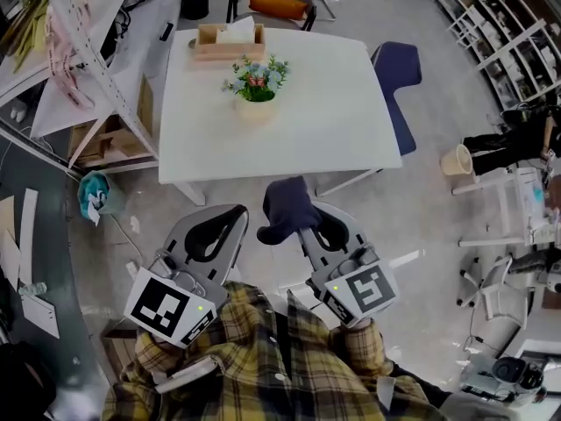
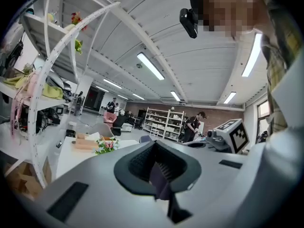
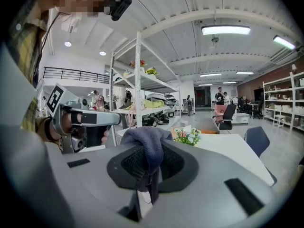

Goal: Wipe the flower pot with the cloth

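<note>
Cloth (image 1: 287,207) in right gripper (image 1: 302,226) — flower pot (image 1: 255,105) well beyond

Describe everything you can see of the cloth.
The cloth is dark blue, soft, knit-looking fabric, bunched into a lump. The right hand-held gripper has its jaws shut on it, with folds draping over the tips. It is held in the air short of the white table, well clear of the flower pot, touching nothing else.

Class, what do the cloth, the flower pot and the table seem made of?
Cloth: soft dark-blue fabric, matt; it droops in folds.
Flower pot: pale, smooth, maybe ceramic or plastic; too small to tell.
Table: white, smooth, likely laminate; even, unbroken surface.
</note>
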Demonstrator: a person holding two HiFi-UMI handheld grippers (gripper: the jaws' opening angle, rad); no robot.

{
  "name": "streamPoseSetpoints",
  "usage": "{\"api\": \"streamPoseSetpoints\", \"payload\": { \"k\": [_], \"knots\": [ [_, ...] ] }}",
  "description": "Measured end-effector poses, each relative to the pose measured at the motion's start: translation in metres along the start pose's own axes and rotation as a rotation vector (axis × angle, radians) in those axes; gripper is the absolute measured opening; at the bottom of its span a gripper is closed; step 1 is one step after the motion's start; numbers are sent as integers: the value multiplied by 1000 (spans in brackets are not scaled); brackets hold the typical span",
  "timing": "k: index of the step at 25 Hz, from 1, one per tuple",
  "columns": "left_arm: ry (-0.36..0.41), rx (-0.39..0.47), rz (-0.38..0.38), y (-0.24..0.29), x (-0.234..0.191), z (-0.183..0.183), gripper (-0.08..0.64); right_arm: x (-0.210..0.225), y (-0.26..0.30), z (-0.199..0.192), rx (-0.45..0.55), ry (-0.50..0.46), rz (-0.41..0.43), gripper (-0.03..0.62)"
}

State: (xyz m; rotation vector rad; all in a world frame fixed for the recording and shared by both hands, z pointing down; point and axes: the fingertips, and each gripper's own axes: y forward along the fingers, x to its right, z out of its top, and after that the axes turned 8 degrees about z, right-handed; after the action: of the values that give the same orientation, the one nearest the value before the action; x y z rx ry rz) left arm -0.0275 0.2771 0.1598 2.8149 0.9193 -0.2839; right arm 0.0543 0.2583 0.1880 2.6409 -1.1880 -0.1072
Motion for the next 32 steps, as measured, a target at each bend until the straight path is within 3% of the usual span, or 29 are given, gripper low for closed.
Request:
{"api": "streamPoseSetpoints", "payload": {
  "k": [8,16,26,32],
  "knots": [
    [-25,-58,-36,35,-67,3,9,43,58,-1,-34,78,-85,23],
    [-56,-115,-47,88,-96,-6,9,101,86,-3,-55,119,-122,23],
    [-28,-65,41,186,-118,25,9,199,118,13,-47,100,-43,23],
    [-46,-67,128,217,-123,27,9,248,123,22,-60,70,21,23]
  ]
}}
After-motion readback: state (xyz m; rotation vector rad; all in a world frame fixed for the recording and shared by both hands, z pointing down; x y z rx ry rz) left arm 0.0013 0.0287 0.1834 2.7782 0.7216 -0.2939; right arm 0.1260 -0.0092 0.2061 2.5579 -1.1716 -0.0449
